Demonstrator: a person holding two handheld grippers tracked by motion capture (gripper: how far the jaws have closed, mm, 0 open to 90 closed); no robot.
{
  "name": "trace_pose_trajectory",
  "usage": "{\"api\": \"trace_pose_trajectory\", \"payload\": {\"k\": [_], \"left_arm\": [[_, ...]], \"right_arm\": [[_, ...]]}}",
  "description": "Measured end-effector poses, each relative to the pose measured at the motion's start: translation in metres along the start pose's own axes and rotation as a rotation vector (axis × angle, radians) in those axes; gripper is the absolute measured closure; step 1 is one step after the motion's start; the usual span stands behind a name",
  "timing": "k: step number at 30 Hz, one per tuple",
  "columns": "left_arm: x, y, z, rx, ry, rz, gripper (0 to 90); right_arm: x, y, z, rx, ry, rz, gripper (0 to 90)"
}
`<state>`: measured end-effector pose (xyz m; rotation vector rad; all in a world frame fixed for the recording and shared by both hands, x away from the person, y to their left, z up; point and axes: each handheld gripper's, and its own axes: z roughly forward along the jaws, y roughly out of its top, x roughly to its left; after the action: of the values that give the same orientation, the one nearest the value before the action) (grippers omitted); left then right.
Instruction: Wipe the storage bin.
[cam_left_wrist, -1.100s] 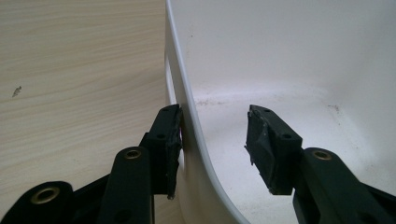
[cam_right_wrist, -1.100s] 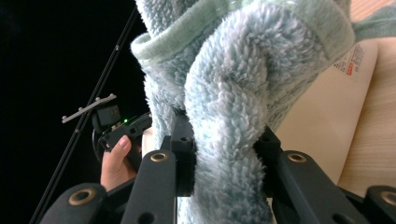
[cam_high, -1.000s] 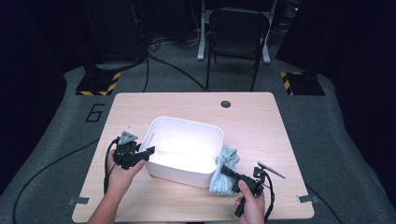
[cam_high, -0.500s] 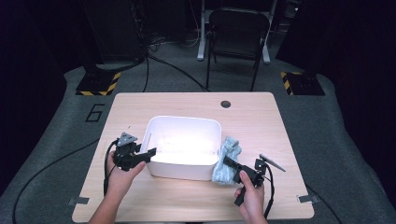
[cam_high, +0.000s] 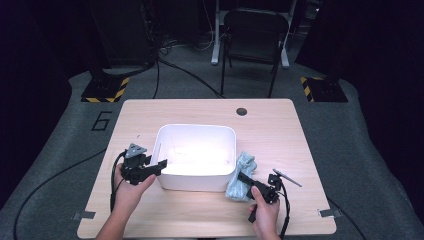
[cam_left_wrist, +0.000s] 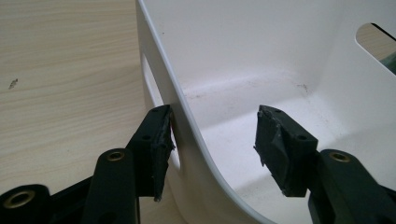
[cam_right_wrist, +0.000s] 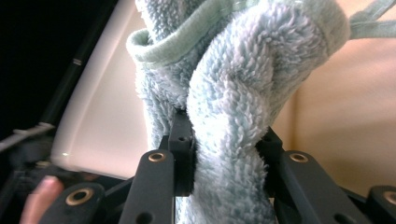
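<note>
The bench (cam_high: 280, 125) carries a white tub (cam_high: 196, 137) at its centre. The light-blue fleece cloth (cam_high: 241, 175) hangs just beside the tub's right wall, clamped in the right hand-held gripper (cam_high: 246, 180). The left hand-held gripper (cam_left_wrist: 212, 140) straddles the tub's left rim, jaws apart after opening, one pad touching the wall.

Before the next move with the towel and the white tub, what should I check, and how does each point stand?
1. Right gripper holds the light blue towel: ok, jaws pinch a thick fold.
2. Towel is over the white tub: not ok, it hangs outside the tub's right wall, by the table.
3. Left gripper steadies the tub: not ok; its jaws have just been opening and straddle the wall, with a wide gap on the inner side.
4. Tub interior free: ok, nothing lies inside.
5. Towel's lower end is off the table: cannot tell.
</note>
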<state>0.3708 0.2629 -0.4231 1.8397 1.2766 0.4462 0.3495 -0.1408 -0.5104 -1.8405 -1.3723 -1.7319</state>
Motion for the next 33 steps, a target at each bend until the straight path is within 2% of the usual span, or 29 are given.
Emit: {"api": "trace_pose_trajectory", "payload": {"k": [1,2,4,5,7,10,12,13,15,16,17,18,19,23,26,29,31,33], "left_arm": [[0.0,0.0,0.0,-0.004,0.003,0.001,47.3],[0.0,0.0,0.0,-0.004,0.001,-0.001,47.4],[0.0,0.0,0.0,-0.004,0.002,-0.001,47.4],[0.0,0.0,0.0,-0.004,0.004,-0.001,47.4],[0.0,0.0,0.0,-0.003,0.001,-0.006,47.3],[-0.001,0.0,0.0,-0.003,0.004,-0.01,47.1],[-0.002,0.0,0.0,0.0,0.002,-0.01,46.8],[-0.003,-0.001,0.0,-0.002,0.0,-0.011,46.3],[-0.004,0.0,0.0,0.004,-0.011,-0.011,45.3],[-0.004,0.0,0.0,0.007,-0.015,-0.012,44.6],[-0.004,0.0,0.001,0.004,-0.015,-0.014,44.0],[-0.005,0.0,0.001,0.006,-0.016,-0.014,43.3],[-0.005,0.0,0.001,0.005,-0.014,-0.014,43.1],[-0.006,0.001,0.001,0.017,-0.013,-0.015,43.1],[-0.007,0.001,0.001,0.021,-0.013,-0.014,43.0],[-0.007,0.001,0.001,0.032,-0.023,-0.016,43.1],[-0.007,0.0,0.001,0.032,-0.031,-0.016,44.1],[-0.008,0.001,0.0,0.031,-0.044,-0.014,44.6]], "right_arm": [[-0.004,-0.001,0.002,0.013,-0.024,-0.002,68.4],[-0.011,-0.002,0.005,0.021,-0.05,-0.033,68.5],[-0.018,-0.006,0.009,0.046,-0.103,-0.024,68.7],[-0.02,-0.007,0.011,0.066,-0.127,-0.002,68.9],[-0.025,-0.008,0.013,0.062,-0.12,0.016,69.1],[-0.022,-0.008,0.011,0.066,-0.136,0.022,69.5],[-0.023,-0.007,0.01,0.064,-0.126,0.028,69.8],[-0.021,-0.007,0.01,0.065,-0.112,0.079,69.9],[-0.024,-0.005,0.007,0.043,-0.099,0.062,70.0],[-0.02,-0.005,0.006,0.035,-0.07,0.112,70.0],[-0.02,-0.004,0.005,0.006,-0.048,0.103,70.0],[-0.016,-0.003,0.002,0.004,-0.032,0.121,70.0],[-0.013,-0.002,0.0,-0.013,-0.022,0.098,70.0],[0.004,0.001,-0.008,-0.048,0.044,0.092,69.9],[0.02,0.006,-0.014,-0.071,0.09,0.04,69.7],[0.036,0.01,-0.02,-0.088,0.088,-0.021,69.9],[0.039,0.011,-0.022,-0.101,0.085,-0.055,69.8],[0.036,0.011,-0.021,-0.102,0.068,-0.053,69.8]]}}
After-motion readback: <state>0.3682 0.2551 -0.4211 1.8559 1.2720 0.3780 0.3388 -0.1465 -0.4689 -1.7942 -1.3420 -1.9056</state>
